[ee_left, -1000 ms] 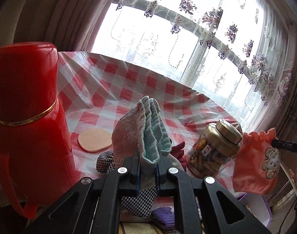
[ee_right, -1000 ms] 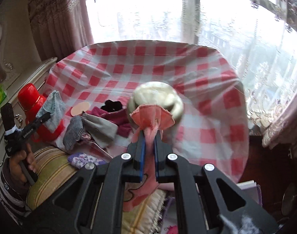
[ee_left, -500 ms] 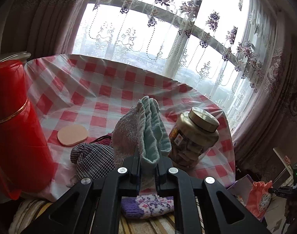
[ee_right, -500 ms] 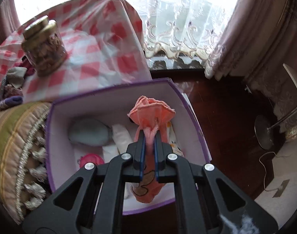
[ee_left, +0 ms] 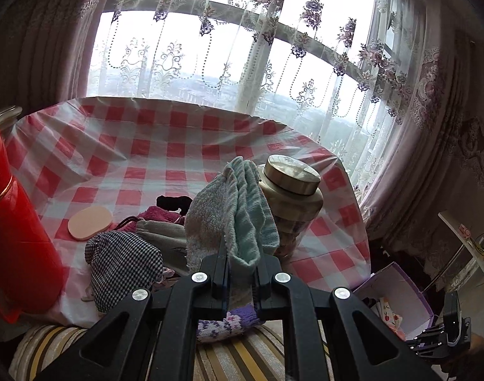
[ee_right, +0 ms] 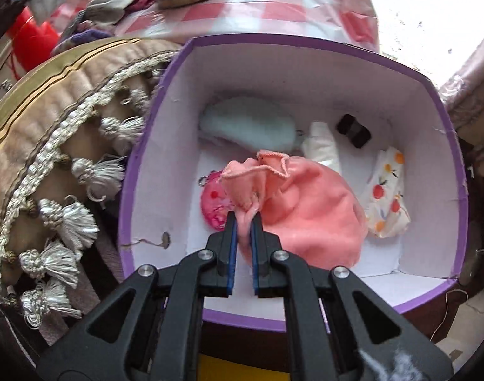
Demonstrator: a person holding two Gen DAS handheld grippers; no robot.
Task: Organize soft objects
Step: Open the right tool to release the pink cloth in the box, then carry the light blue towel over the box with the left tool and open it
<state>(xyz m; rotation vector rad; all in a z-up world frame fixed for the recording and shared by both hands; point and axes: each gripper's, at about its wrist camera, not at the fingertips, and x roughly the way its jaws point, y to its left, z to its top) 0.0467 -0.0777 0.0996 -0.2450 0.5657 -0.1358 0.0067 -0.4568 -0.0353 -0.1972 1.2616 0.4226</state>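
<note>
A lace-curtained window lights a round desk [ee_left: 184, 146] under a red-checked cloth, with a purple box [ee_right: 305, 50] on the floor beside a tasselled cushion [ee_right: 51, 133]. The right gripper [ee_right: 243, 222] points steeply down into the box, its jaws pinched narrow on the gathered neck of a pink pouch [ee_right: 305, 209], whose body sags ahead and to the right of the fingers onto the box floor. Beyond it lie a pale blue pad [ee_right: 248, 123] and a fruit-print cloth [ee_right: 388, 197]. The left gripper [ee_left: 240, 263] is clamped on a folded mint towel [ee_left: 232, 209] that stands up limp from the jaws, with a glass jar [ee_left: 292, 200] just behind and a checked pouch [ee_left: 124, 260] to its left. Both pieces look light and floppy, unlikely to slip or break; bunched edges, as gripped here, seem the surest place to hold.
</note>
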